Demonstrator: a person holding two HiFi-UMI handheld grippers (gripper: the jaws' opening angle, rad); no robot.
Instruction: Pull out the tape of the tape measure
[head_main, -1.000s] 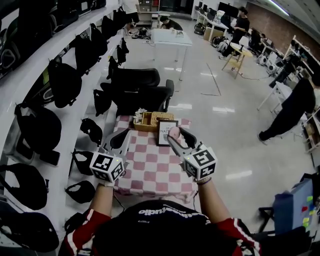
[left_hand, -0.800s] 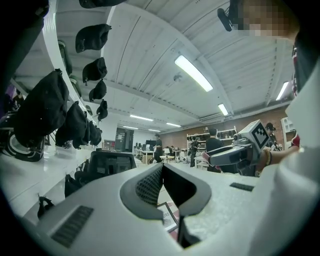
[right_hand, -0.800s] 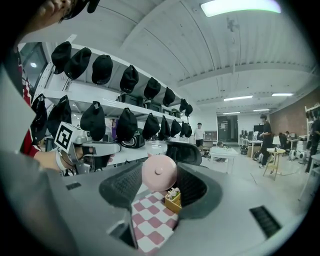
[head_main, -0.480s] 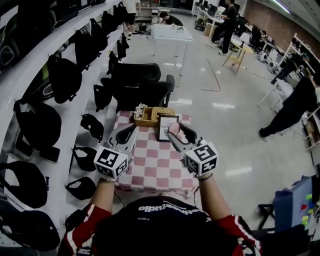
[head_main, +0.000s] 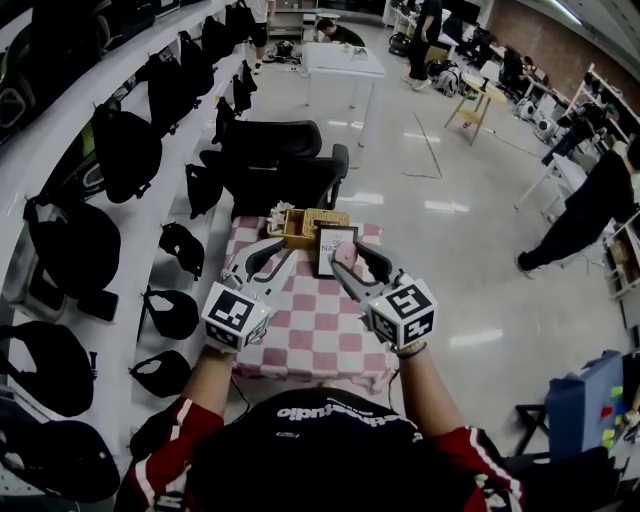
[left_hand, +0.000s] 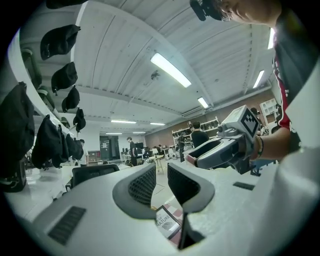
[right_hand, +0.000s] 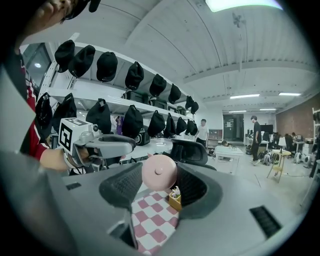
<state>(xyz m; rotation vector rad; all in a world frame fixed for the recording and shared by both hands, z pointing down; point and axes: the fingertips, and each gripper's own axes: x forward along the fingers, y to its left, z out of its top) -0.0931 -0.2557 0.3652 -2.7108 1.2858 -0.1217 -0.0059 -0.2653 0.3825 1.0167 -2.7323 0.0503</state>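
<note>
While the right claw (head_main: 348, 262) holds the tape measure (head_main: 346, 257) up over the table (head_main: 310, 335), no strip of tape shows in any view, so the pull is not yet begun. Case is pink, round, w/ a small button at centre. It sits across the claw's tips, jaws spread wide and pressing its two sides. Held clear of the checked cloth, presumably as an anchor for the other hand to draw against.

Left claw (head_main: 268, 254) is just beside it on the left, approx same height, pointing level. Jaws stand a moderate gap apart w/ nothing between them — only the framed picture (head_main: 333, 250) on the table shows through. Empty, looks set to pinch.

End tab: can't make it out for sure. Poss. the small nub on the case's upper left edge in the right gripper view, i.e. the side toward the left claw. If so, the hold makes sense: tab offered to the free claw.

Basket (head_main: 305, 228) sits at the table's far edge beside the picture, both clear of the work.

Judgement: early, approach stage. Next move needs the left tips on a thin tab, closed firm, then drawn sideways. Risk — the smooth round case turning or slipping between the pads.
</note>
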